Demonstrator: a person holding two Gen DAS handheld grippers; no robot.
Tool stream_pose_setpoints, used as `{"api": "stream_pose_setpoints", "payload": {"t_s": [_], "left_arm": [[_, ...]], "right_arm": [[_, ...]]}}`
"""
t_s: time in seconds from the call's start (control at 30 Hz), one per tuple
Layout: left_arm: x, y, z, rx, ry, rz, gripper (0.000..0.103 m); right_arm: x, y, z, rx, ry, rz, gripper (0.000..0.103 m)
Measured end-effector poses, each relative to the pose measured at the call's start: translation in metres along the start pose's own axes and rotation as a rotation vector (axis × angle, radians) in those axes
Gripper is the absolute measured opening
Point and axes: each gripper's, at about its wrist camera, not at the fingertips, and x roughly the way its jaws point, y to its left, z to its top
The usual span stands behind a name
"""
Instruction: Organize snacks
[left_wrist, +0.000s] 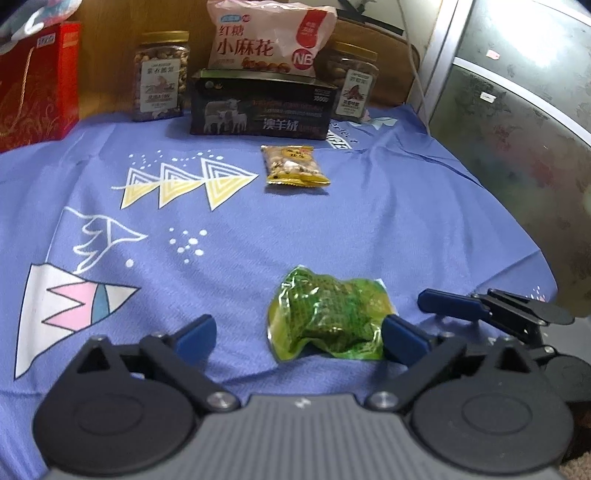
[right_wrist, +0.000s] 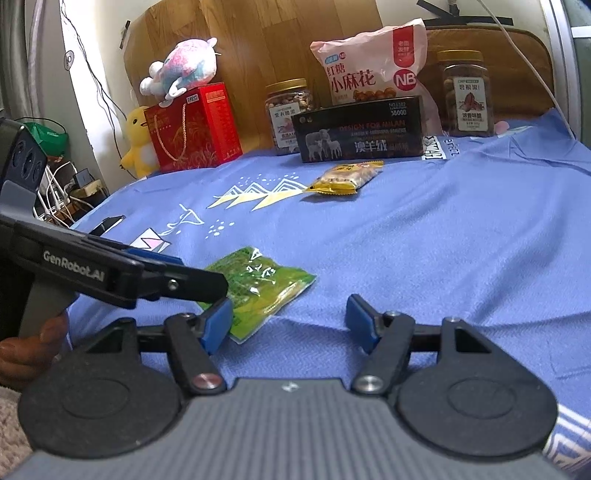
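Note:
A green snack packet lies on the blue cloth close in front of my left gripper, which is open, the packet lying between its fingers toward the right one. It also shows in the right wrist view, left of my right gripper, which is open and empty; that gripper's left finger is at the packet's edge. A yellow snack packet lies farther back. The left gripper's arm enters from the left in the right wrist view.
At the back stand a black box, a pink snack bag on it, two nut jars and a red gift box. Plush toys sit at the back left. The cloth's right edge drops off by a cabinet.

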Motion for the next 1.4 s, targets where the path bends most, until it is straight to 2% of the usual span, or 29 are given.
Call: {"api": "stream_pose_setpoints", "payload": {"t_s": [0.27,0.6,1.2,1.3,1.4], "left_arm": [[0.0,0.003,0.001,0.001,0.012,-0.006,0.103],[-0.001,0.009,0.004,-0.015,0.029,-0.04,0.103],[0.0,0.017,0.011,-0.049,0.067,-0.078,0.103],[0.0,0.018,0.016,-0.065,0.109,-0.101,0.103],[0.003,0.019,0.02,-0.073,0.15,-0.151,0.103]], "right_arm": [[-0.001,0.0,0.0,-0.01,0.002,0.005,0.072],[0.0,0.002,0.0,-0.03,0.01,0.016,0.08],[-0.001,0.005,0.003,-0.036,0.046,-0.01,0.08],[-0.006,-0.004,0.006,0.01,0.078,0.024,0.08],[-0.012,-0.023,0.01,0.145,0.12,0.109,0.08]]}}
